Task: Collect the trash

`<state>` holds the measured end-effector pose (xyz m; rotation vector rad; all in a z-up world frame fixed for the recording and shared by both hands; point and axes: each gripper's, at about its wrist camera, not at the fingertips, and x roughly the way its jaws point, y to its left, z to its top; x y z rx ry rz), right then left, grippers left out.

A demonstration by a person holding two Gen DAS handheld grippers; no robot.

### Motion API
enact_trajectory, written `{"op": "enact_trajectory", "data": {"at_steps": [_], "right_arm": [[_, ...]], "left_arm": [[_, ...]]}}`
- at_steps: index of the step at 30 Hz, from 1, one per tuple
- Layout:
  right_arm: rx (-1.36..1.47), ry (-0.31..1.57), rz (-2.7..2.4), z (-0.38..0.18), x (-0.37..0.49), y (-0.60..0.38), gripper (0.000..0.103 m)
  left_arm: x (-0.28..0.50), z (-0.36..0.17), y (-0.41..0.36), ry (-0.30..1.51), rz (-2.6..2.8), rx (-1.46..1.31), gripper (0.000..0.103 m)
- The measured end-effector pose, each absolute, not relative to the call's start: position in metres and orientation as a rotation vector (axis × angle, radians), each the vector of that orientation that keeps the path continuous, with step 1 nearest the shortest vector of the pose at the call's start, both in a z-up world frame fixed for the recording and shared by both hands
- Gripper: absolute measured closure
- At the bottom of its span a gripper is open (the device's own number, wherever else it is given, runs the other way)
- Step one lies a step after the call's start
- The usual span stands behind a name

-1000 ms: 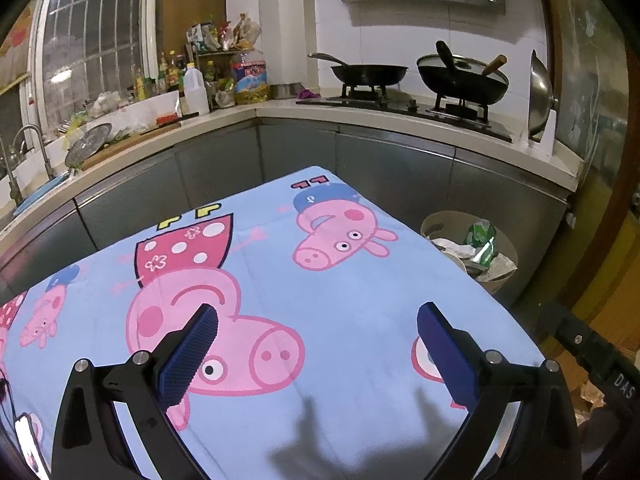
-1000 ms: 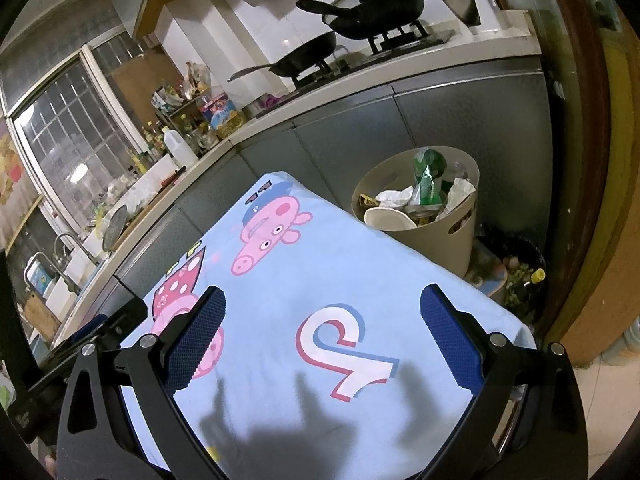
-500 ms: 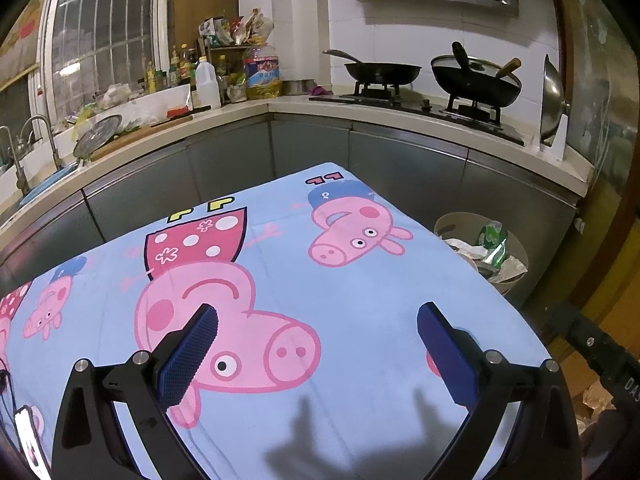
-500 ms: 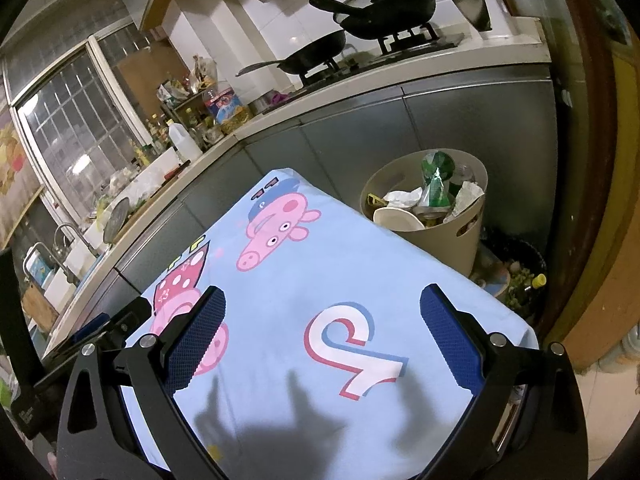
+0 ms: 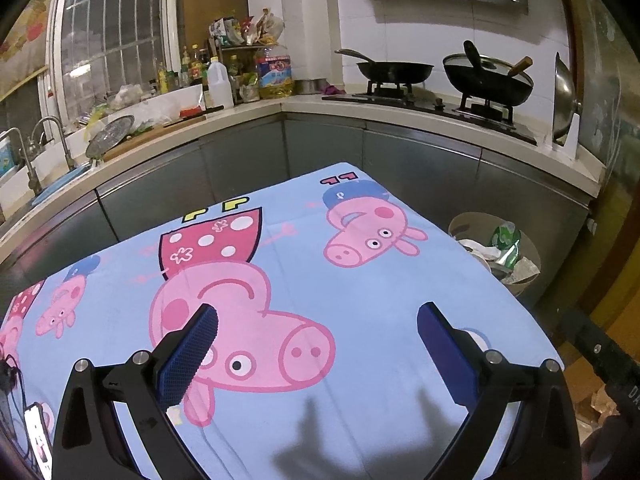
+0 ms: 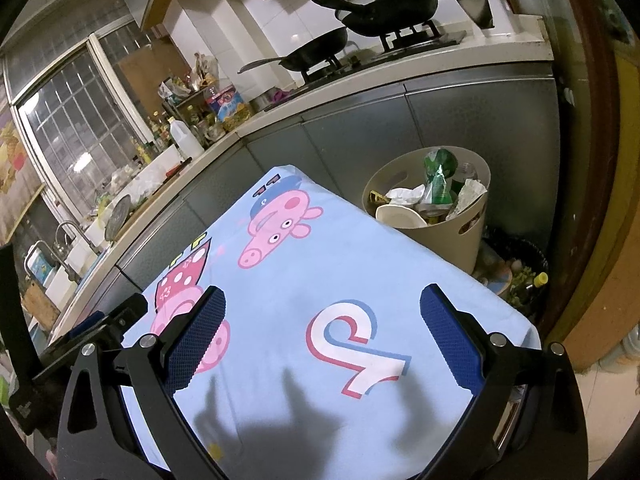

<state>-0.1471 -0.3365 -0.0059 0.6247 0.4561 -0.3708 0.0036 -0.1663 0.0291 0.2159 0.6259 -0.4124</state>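
Trash is sitting piled in the bin point(image 6: 472, 224), off the table's far right corner.
Both grippers, left point(image 5: 316, 344) and right point(image 6: 320, 332), are hovering wide apart and empty over the bare cloth point(image 5: 360, 292), likely because nothing is left to collect.

The cloth point(image 5: 360, 288) over the tabletop carries the only clear lettering: a yellow "PP" point(image 5: 216, 209) near its far edge, a red "PP" point(image 5: 343, 178) at the far corner, and a big white "P" point(image 6: 352, 344) near the right edge. The oil jug point(image 5: 274, 74) on the counter has a label, too blurred to read. Letters "DA" point(image 5: 634, 392) stand on a black bar at the right.
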Motion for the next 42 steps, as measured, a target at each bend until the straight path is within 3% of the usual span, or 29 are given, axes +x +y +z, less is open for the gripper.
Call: {"op": "enact_trajectory", "data": {"at_steps": [42], "right_arm": [[0.596, 0.458, -0.362, -0.003, -0.147, -0.340, 0.006]], "left_arm": [[-0.004, 0.032, -0.164, 0.614, -0.379, 0.224, 0.004]]}}
